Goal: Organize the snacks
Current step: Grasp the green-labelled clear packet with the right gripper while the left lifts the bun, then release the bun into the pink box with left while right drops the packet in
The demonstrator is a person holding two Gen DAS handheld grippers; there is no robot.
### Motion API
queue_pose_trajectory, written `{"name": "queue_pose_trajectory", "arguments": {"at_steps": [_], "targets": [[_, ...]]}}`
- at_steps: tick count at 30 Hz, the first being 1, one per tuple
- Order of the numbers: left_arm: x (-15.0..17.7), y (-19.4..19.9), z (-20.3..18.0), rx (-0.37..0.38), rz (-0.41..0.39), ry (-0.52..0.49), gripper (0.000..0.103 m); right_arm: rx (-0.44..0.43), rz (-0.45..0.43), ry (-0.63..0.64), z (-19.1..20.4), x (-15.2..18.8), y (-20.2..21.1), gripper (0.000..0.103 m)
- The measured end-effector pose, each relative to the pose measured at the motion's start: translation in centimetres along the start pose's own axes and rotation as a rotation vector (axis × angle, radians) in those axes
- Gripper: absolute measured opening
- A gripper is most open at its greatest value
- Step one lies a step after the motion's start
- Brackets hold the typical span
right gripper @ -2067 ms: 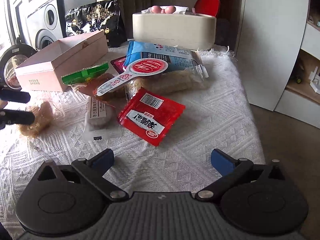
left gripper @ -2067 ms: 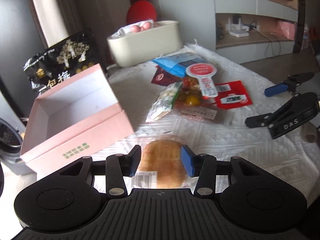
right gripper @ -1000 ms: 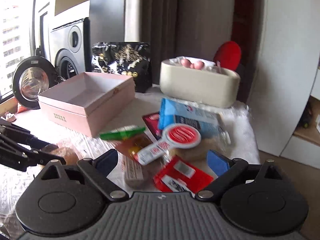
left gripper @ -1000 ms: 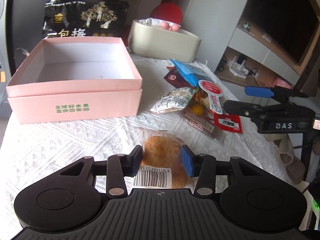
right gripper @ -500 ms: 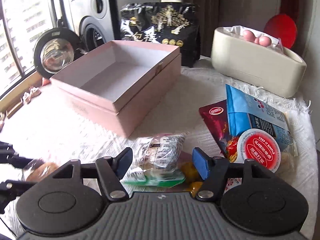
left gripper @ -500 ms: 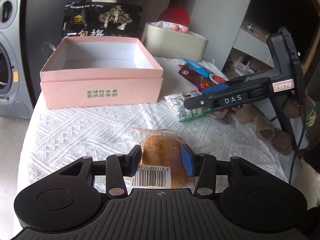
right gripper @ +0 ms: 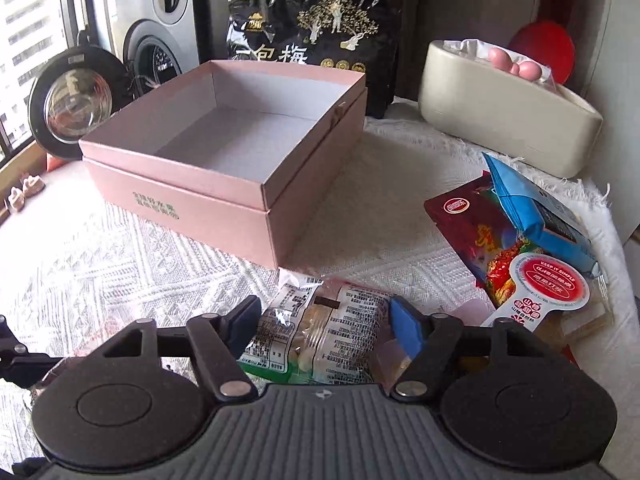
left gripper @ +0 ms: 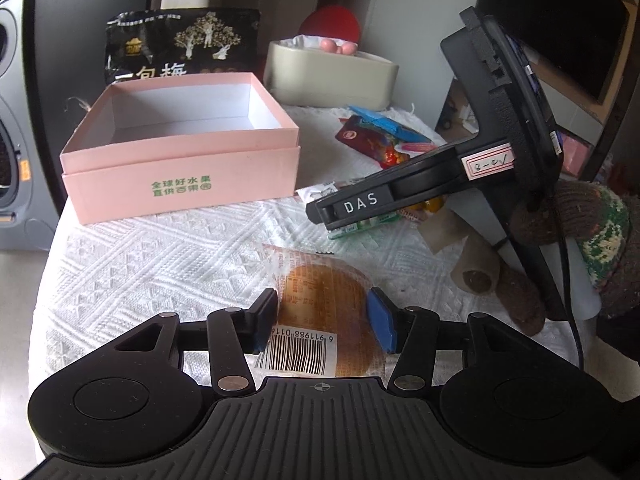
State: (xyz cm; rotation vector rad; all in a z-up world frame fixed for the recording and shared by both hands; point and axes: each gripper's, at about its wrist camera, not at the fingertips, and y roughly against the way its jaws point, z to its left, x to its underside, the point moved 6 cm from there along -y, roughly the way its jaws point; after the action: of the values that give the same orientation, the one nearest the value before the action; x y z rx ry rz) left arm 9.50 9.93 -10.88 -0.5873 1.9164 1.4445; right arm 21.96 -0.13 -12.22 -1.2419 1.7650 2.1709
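The wrapped bun [left gripper: 324, 304] on the table [left gripper: 160, 264] is gripped between the left gripper [left gripper: 325, 320] jaws. The green-edged snack packet [right gripper: 320, 336] beside the pink box [right gripper: 240, 184] is straddled by the right gripper [right gripper: 325, 326] jaws; contact cannot be told, its lower end being hidden.

The open box [right gripper: 224, 184] is pale pink outside with green printed characters on its front and white inside, and it sits on a white cloth [left gripper: 160, 264] woven in raised diamond patterns. Behind it stands a black bag [right gripper: 316, 40] with gold trees and white characters, beside a beige tub [left gripper: 332, 76]. The wrapped bun [left gripper: 324, 304] is golden brown in clear film with a black-and-white barcode.
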Motion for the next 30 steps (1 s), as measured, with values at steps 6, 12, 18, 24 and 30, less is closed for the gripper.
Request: {"name": "queue_pose_trajectory", "arguments": {"at_steps": [6,12,18,24,30], "targets": [[0.5,0.8,-0.3,-0.008,0.02,-0.015,0.055,-0.104,-0.046,-0.038,-0.6,1.2,5.9,0.061],[0.8,2.9,-0.9,0.002,0.006,-0.038,0.048,-0.134,-0.145,-0.027,-0.6,2.5,12.2,0.061],[-4.5,7.3,2.0,-0.074,-0.156,0.021,0.046,-0.15,-0.207,0.024,0.8,3.3,14.8,0.061],[-14.4,6.0,8.2,-0.082,-0.355,0.22,0.047,-0.161,-0.235,0.045,2.0,3.0,14.7,0.061],[-14.3,-3.7,12.9,-0.128,-0.204,0.326,0.046,-0.121,-0.213,0.035,1.1,2.7,13.1,0.061]]}}
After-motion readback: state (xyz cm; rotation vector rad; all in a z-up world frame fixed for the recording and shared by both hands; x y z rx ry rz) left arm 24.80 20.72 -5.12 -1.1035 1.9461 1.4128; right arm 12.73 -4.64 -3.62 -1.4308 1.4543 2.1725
